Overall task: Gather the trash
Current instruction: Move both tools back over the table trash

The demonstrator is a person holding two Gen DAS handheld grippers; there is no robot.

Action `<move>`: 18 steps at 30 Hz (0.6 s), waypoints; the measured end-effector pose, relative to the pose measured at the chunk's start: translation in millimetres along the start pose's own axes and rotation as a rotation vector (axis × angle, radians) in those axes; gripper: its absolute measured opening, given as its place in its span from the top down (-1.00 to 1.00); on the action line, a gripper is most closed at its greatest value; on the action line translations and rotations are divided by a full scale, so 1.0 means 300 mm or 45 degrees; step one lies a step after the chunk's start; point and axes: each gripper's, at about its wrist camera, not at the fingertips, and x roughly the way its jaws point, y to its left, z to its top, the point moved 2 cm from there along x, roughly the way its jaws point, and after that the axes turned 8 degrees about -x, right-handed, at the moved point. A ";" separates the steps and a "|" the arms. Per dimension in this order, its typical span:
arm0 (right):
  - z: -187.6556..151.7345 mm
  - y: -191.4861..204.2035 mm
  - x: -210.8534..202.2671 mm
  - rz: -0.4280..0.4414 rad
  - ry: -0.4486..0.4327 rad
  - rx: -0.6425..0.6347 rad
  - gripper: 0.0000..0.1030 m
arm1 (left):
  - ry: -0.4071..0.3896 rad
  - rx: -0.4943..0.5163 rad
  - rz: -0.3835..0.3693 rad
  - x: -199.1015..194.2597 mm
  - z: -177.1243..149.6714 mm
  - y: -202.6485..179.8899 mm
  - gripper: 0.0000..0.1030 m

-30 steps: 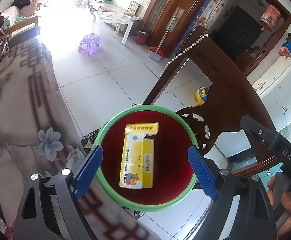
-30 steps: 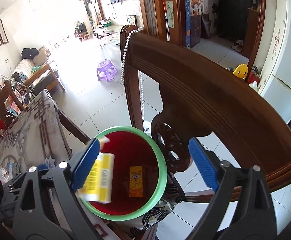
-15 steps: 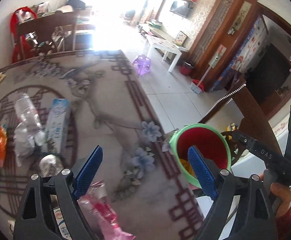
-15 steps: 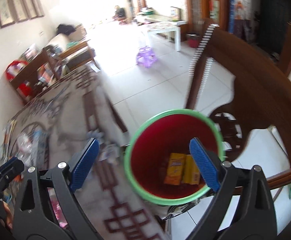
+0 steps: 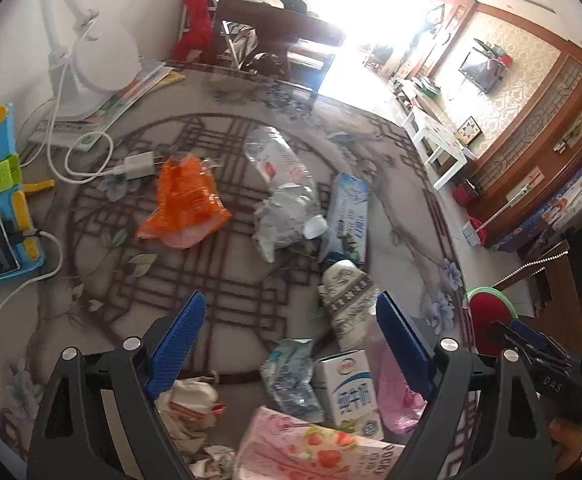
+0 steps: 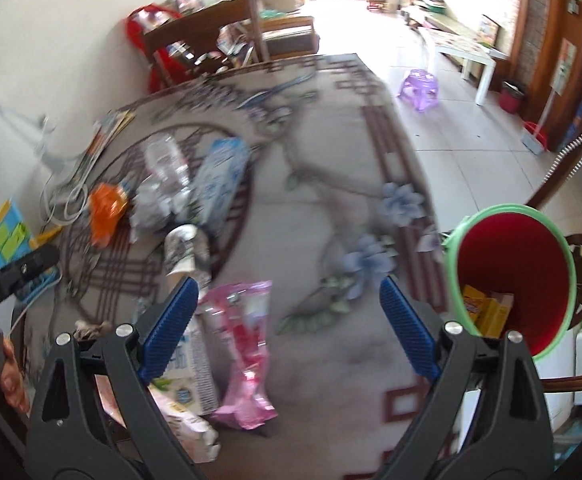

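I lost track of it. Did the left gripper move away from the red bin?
Yes. The left gripper swung from above the red bin back over the table; the bin now sits at the view's right edge.

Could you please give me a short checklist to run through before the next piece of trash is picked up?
1. Left gripper empty, jaws wide: ok.
2. Right gripper empty, jaws wide: ok.
3. Red bin upright, mouth clear, yellow boxes already inside: ok.
4. Trash within reach on the table: pink wrapper and milk carton lie just ahead: ok.
5. Charger cable clear of the trash: ok.
6. Right wrist view sharp enough to aim: not ok, blurred.
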 end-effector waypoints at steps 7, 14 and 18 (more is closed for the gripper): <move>-0.022 0.281 0.018 0.177 0.107 -0.180 -0.76 | -0.002 -0.033 0.085 -0.027 0.042 0.236 -0.62; -0.160 0.652 0.044 0.445 0.287 -0.585 -0.64 | 0.014 -0.079 0.153 -0.057 0.043 0.429 -0.62; -0.230 0.836 0.091 0.569 0.358 -0.699 -0.60 | 0.023 -0.120 0.160 -0.073 0.029 0.502 -0.62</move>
